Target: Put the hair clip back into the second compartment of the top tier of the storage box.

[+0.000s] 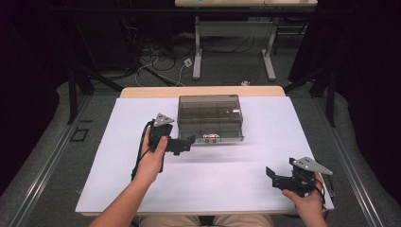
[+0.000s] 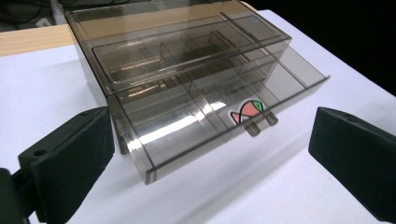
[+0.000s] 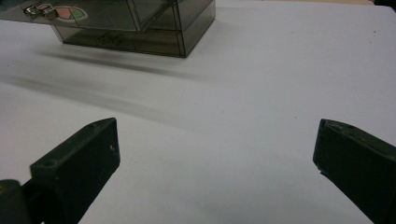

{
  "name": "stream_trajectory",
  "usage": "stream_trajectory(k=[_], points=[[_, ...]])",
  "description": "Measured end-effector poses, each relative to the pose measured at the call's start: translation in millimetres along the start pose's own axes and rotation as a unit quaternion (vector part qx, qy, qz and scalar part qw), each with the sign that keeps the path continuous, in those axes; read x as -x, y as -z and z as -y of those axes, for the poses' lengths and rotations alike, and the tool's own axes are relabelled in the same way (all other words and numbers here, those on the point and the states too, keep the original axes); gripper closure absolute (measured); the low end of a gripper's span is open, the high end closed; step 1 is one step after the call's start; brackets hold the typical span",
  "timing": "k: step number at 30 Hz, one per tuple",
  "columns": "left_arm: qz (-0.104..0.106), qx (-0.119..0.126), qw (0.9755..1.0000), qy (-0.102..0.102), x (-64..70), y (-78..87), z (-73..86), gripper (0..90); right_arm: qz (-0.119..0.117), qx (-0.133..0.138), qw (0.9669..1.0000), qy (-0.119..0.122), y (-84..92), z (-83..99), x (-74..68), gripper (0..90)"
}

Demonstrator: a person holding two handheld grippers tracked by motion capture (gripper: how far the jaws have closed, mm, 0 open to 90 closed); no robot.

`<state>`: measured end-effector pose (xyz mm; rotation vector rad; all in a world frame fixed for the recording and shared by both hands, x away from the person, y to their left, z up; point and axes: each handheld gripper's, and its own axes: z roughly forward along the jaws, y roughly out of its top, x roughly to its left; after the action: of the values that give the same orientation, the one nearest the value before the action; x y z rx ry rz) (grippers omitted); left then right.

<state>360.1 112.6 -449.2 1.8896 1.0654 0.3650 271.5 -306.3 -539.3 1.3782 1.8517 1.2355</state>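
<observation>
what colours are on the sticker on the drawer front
Pink and green with a white edge, on the sticker; clearest in the left gripper view.

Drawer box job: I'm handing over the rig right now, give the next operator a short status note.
Left gripper: jaws open, nothing between them, just left of the drawer's front.
Right gripper: jaws open, empty, resting at the near right of the white table.
Smoky plastic drawer box sits at the middle far side of the table.
Done: its drawer is pulled partway out; the visible compartments look empty.
The small double knob by the fish sticker is free.
Left: likely load the drawer or push it shut.
</observation>
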Motion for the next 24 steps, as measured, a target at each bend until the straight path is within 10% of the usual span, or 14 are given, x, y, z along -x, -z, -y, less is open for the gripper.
stream_trajectory(k=[10, 24], points=[[0.012, -0.004, 0.9997, -0.021, -11.4, 19.4, 18.2, 0.5, -0.001, 0.000, 1.0000, -0.001, -0.2, 0.2, -0.3, 0.4], [-0.007, 0.008, 0.9999, 0.010, -42.4, 49.9, 56.6, 1.2, 0.003, 0.003, 1.0000, 0.001, -1.4, 0.8, -0.7, 0.4]])
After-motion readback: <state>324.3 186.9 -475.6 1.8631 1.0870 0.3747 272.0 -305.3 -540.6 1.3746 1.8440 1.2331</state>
